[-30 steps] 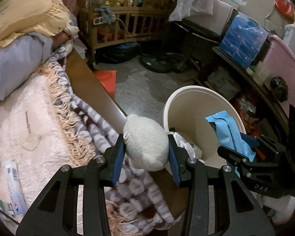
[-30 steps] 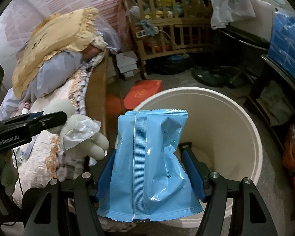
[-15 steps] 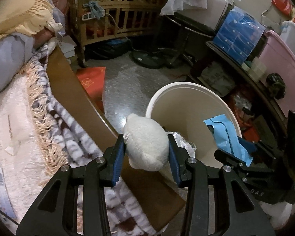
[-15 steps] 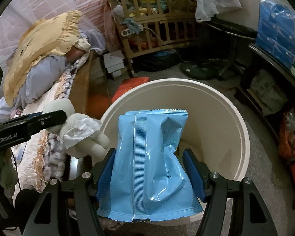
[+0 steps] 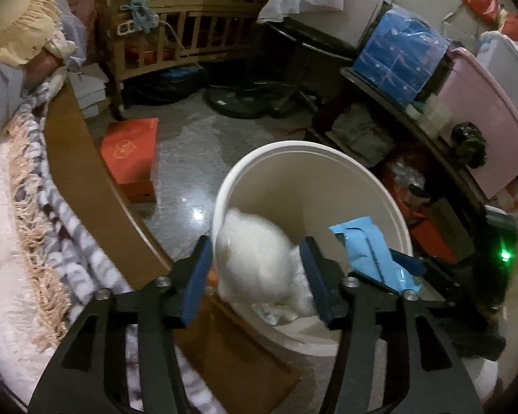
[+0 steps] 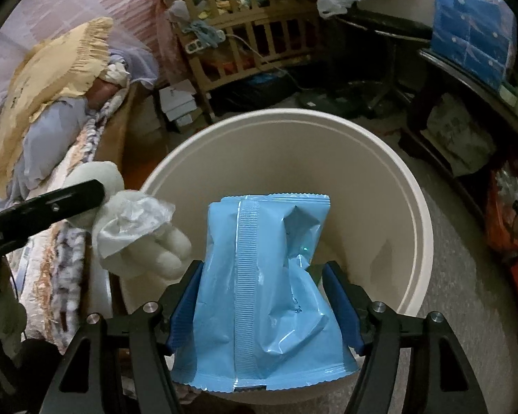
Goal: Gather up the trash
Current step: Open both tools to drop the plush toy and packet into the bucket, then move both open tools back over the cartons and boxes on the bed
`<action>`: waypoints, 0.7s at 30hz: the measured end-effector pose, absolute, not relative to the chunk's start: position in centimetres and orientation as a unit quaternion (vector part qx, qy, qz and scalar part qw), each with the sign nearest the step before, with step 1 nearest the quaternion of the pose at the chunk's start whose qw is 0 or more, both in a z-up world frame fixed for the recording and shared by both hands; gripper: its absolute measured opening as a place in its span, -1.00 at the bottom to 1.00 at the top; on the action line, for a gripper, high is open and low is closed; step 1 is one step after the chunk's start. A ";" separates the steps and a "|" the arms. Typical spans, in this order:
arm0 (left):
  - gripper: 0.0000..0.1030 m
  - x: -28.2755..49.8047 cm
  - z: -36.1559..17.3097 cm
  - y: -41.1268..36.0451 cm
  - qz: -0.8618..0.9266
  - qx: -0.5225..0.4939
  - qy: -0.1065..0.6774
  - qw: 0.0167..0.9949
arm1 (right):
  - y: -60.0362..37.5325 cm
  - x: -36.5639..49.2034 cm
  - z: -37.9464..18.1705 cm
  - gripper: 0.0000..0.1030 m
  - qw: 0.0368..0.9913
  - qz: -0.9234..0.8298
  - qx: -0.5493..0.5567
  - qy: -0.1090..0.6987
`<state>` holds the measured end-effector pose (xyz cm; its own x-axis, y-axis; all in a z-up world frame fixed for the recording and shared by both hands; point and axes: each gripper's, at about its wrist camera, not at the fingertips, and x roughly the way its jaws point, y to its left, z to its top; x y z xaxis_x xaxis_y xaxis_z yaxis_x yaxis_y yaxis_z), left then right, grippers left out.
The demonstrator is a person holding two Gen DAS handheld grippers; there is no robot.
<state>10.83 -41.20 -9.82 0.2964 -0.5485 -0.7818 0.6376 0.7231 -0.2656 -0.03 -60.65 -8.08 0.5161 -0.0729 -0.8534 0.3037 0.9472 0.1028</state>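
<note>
Left wrist view: my left gripper (image 5: 257,265), jaws spread, frames a blurred white plush wad (image 5: 255,258) at the bucket (image 5: 314,151) rim; it may tumble outside. Right wrist view: my right gripper (image 6: 264,296) pinches the blue wrapper (image 6: 266,293) above the bucket; an off-centre release misses.

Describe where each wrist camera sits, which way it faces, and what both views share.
Left wrist: on the left tongs, looking down past the bed edge into the white bucket; both fingers show, flanking a blurred white plush toy.
Right wrist: on the right tongs, facing the bucket's mouth; both fingers clamp a blue packet.
Shared: bucket, toy, packet, wooden crib.
</note>
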 end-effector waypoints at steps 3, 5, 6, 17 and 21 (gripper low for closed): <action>0.19 10.8 -9.6 -41.0 -0.375 0.044 0.463 0.802 | -61.0 -0.3 -8.1 0.51 0.863 -0.115 0.129 0.475; 0.19 10.8 -9.5 -40.6 -0.374 0.045 0.465 0.801 | -60.9 -0.4 -8.1 0.52 0.862 -0.114 0.129 0.477; 0.19 10.8 -9.5 -40.4 -0.373 0.045 0.466 0.801 | -60.8 -0.5 -8.1 0.52 0.862 -0.112 0.129 0.477; 0.19 10.6 -8.1 -33.7 -0.305 0.054 0.443 0.841 | -56.2 0.2 -7.5 0.52 0.869 -0.071 0.117 0.475; 0.19 10.5 -7.5 -30.8 -0.277 0.065 0.432 0.856 | -53.3 1.1 -6.9 0.52 0.875 -0.045 0.109 0.470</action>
<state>10.51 -30.76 -7.52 0.4723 -0.4178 -0.7761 0.5310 0.8377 -0.1279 1.12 -53.30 -6.90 0.5548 0.0237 -0.8317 0.1804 0.9724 0.1480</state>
